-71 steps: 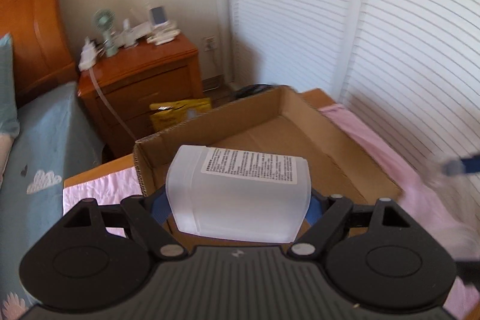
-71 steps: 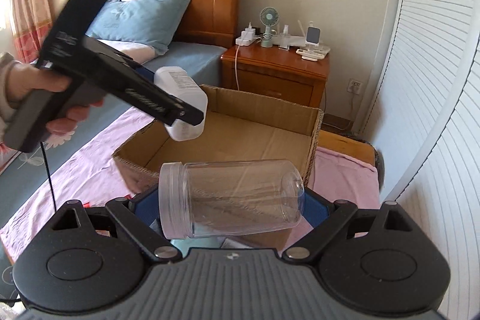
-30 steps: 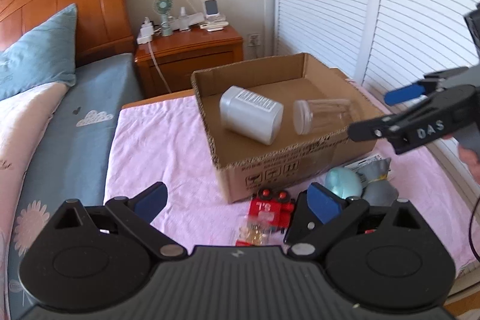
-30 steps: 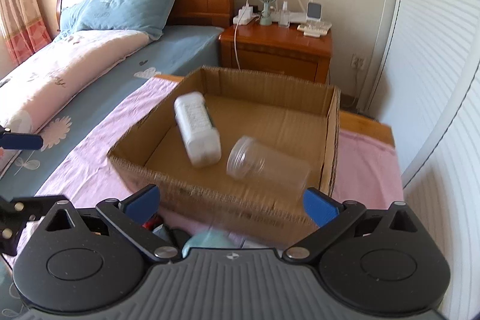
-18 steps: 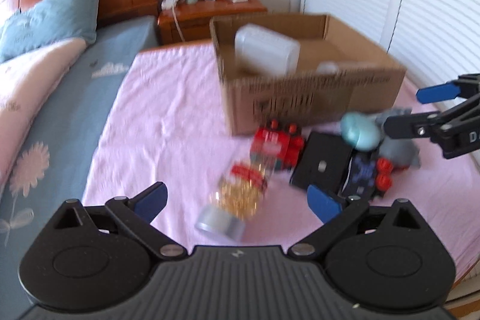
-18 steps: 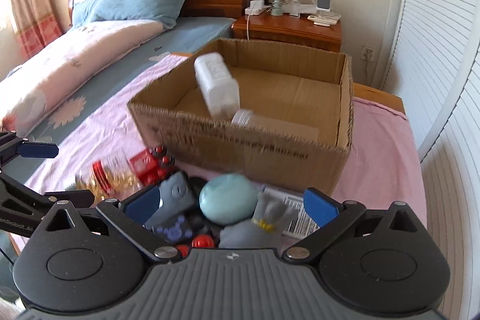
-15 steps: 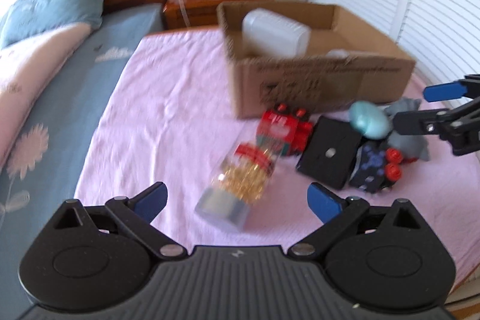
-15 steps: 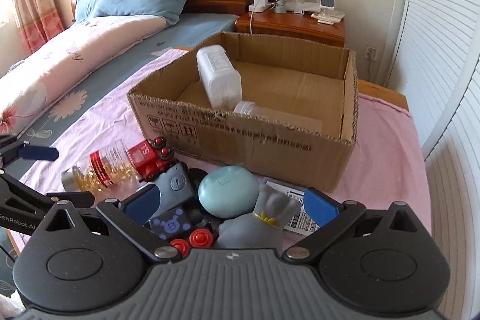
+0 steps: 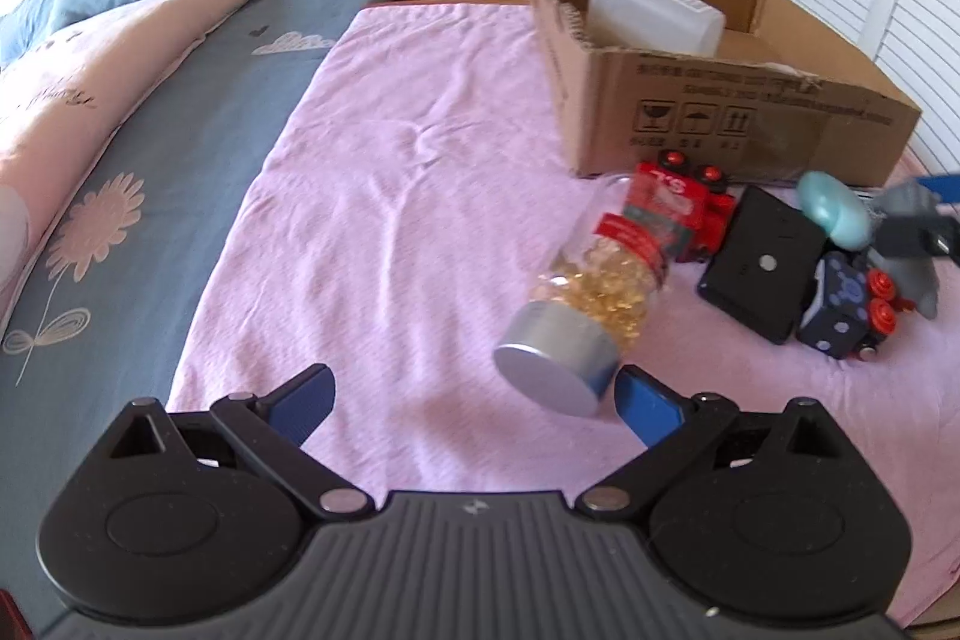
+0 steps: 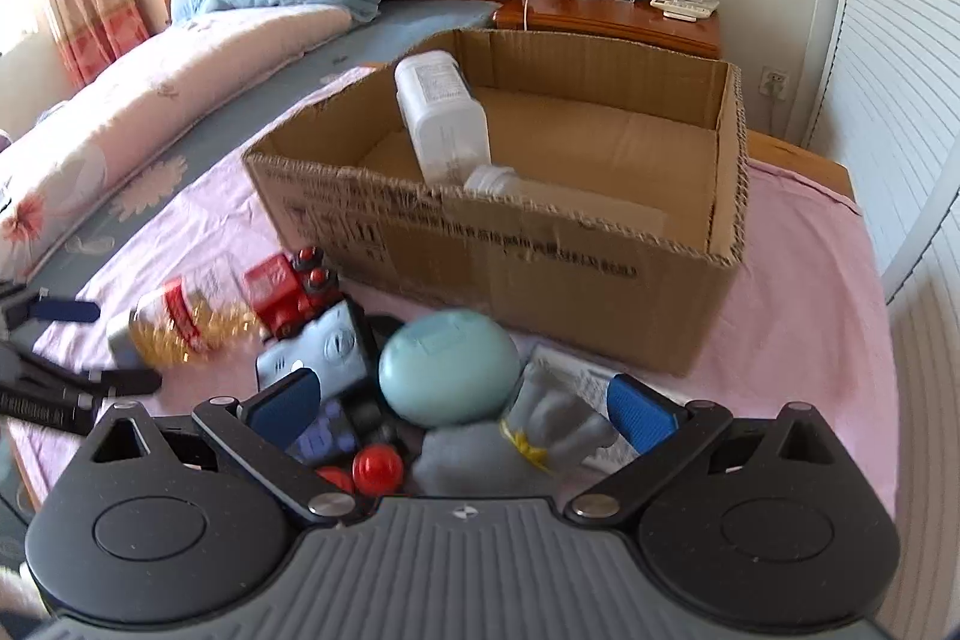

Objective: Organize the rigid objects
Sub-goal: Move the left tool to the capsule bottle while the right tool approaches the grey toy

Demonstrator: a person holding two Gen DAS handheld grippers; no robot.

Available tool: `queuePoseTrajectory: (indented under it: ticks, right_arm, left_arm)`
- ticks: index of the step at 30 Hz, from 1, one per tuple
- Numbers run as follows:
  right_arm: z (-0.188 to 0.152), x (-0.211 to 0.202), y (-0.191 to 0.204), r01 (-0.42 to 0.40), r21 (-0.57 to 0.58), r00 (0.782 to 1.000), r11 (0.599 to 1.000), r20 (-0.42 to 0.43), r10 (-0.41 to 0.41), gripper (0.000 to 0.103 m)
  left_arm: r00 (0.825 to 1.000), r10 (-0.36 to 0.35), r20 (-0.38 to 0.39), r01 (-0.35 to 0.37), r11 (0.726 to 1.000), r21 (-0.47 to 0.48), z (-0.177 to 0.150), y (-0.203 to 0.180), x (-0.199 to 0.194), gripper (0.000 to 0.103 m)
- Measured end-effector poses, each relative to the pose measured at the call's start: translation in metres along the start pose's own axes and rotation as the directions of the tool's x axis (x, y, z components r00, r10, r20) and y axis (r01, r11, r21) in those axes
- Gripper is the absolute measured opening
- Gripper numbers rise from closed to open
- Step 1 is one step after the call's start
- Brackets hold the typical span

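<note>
On my left the pink cloth [image 9: 384, 196] lies bare up to its edge by the blue bedsheet [image 9: 150, 148], so there is wide room on that side. My left claw [image 9: 474, 403] is spread wide and holds nothing; the capsule bottle [image 9: 591, 292] lies on its side just before my right-hand pad [image 9: 645, 403], silver cap toward me.

Next comes the cluster, tight against the front wall of the cardboard box [image 10: 540, 256]: one red toy train [image 9: 681, 208], one black flat device [image 9: 762, 268], one teal egg-shaped case [image 10: 447, 367], one dark blue toy with red knobs [image 9: 846, 307], one grey pouch [image 10: 540, 430]. My right claw [image 10: 462, 406] hangs over these, also wide, empty.

In the box lie two containers (one white bottle [image 10: 441, 118], one clear jar [image 10: 498, 178], mostly hidden by the wall).
</note>
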State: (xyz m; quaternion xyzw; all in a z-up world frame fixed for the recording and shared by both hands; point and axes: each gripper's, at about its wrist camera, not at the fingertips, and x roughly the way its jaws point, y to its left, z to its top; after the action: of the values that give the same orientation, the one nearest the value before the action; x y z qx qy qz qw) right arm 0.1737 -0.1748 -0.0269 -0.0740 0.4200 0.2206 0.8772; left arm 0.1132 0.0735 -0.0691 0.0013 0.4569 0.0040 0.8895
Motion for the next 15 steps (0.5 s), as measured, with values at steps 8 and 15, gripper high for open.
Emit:
queuePoseTrajectory:
  ticks: [8,15]
  right_arm:
    - [-0.030,-0.022,0.009,0.018,-0.023,0.998,1.000,-0.062,-0.019,0.103]
    - [-0.058,-0.026,0.015,0.031,0.021,0.993,0.999,-0.112,-0.029,0.103]
  left_arm:
    - [1.000,0.012,0.014,-0.012,0.999,-0.047,0.002,0.015,0.001,0.099]
    - [0.998,0.061,0.034,-0.060,0.998,-0.034,0.012,0.022,0.006,0.099]
